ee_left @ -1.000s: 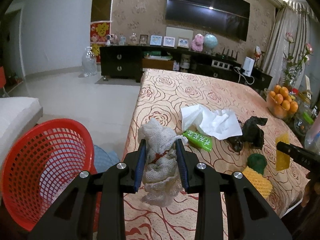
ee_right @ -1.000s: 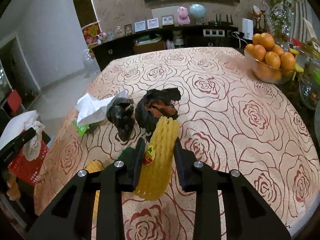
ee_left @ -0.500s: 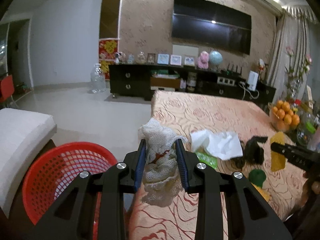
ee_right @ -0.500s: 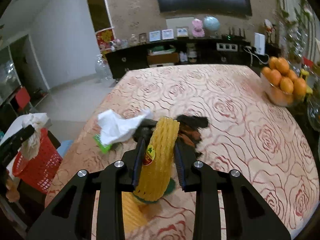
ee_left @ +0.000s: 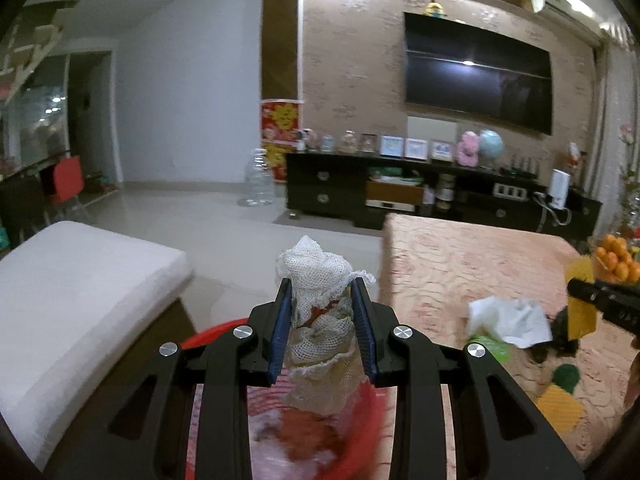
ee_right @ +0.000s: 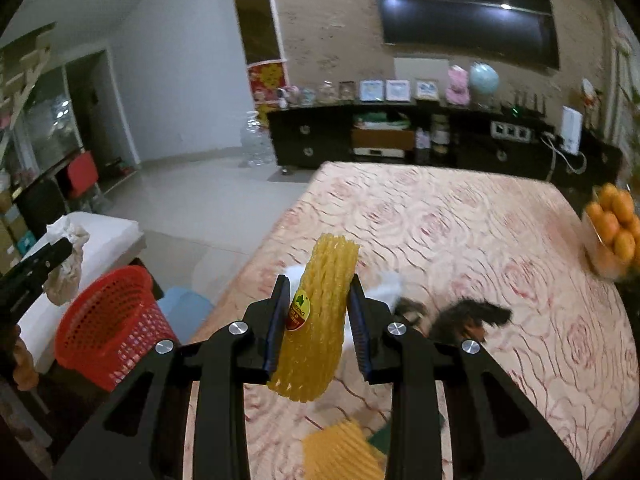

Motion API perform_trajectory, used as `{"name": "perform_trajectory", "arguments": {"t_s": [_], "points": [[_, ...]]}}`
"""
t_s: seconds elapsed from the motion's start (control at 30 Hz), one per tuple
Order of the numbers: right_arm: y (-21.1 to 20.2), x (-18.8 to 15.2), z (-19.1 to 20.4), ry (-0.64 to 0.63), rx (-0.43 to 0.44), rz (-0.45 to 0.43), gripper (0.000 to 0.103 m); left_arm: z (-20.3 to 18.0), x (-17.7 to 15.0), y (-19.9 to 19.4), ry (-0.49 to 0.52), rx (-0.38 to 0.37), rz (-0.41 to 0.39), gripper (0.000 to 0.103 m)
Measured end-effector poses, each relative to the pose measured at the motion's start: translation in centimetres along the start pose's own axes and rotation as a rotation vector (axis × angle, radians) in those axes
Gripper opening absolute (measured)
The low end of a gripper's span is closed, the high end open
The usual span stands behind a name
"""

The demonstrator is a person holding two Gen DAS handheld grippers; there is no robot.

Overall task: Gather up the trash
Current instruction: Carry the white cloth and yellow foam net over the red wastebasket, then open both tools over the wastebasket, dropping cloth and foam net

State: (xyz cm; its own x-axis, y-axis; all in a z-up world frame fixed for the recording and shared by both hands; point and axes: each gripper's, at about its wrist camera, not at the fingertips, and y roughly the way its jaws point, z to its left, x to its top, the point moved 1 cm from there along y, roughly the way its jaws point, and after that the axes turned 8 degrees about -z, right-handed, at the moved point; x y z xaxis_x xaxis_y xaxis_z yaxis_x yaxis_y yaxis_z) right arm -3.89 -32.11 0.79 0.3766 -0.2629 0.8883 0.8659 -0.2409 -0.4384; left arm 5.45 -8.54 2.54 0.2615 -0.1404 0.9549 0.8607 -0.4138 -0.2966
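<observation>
My left gripper [ee_left: 324,288] is shut on a crumpled white mesh net [ee_left: 318,332], held in the air above the red basket [ee_left: 360,436], which shows blurred under it. From the right wrist view the same net [ee_right: 66,264] hangs above the basket [ee_right: 110,332] at the left. My right gripper [ee_right: 318,284] is shut on a yellow foam fruit net [ee_right: 316,320] with a round sticker, lifted over the table's near left corner. On the rose-patterned tablecloth [ee_right: 460,240] lie a white tissue [ee_left: 508,320], a green wrapper [ee_left: 494,346], dark peels [ee_right: 468,318] and another yellow foam net [ee_right: 340,452].
A white cushioned seat [ee_left: 72,296] stands left of the basket. A bowl of oranges [ee_right: 614,228] sits at the table's right edge. A dark TV cabinet [ee_left: 400,196] lines the far wall, with a large water bottle [ee_left: 258,180] on the open tiled floor.
Both grippers rose and swung left with their loads. The left one moved from over the table edge to above the red basket. The right one lifted the yellow net off the table.
</observation>
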Motion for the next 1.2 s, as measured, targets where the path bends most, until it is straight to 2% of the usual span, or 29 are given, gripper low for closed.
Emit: {"name": "perform_trajectory", "arguments": {"t_s": [0.2, 0.6, 0.8, 1.2], "points": [[1.7, 2.0, 4.5, -0.077, 0.088, -0.016, 0.029, 3.5, -0.3, 0.3, -0.039, 0.07, 0.021, 0.028], [4.1, 1.0, 13.9, -0.177, 0.301, 0.033, 0.029, 7.4, -2.4, 0.2, -0.038, 0.168, 0.086, 0.028], [4.7, 0.4, 16.9, -0.207, 0.364, 0.065, 0.029, 9.5, -3.1, 0.8, -0.126, 0.155, 0.121, 0.029], [6.9, -0.4, 19.6, -0.216, 0.449, 0.129, 0.029, 8.9, -4.2, 1.9, -0.087, 0.148, 0.168, 0.029]]}}
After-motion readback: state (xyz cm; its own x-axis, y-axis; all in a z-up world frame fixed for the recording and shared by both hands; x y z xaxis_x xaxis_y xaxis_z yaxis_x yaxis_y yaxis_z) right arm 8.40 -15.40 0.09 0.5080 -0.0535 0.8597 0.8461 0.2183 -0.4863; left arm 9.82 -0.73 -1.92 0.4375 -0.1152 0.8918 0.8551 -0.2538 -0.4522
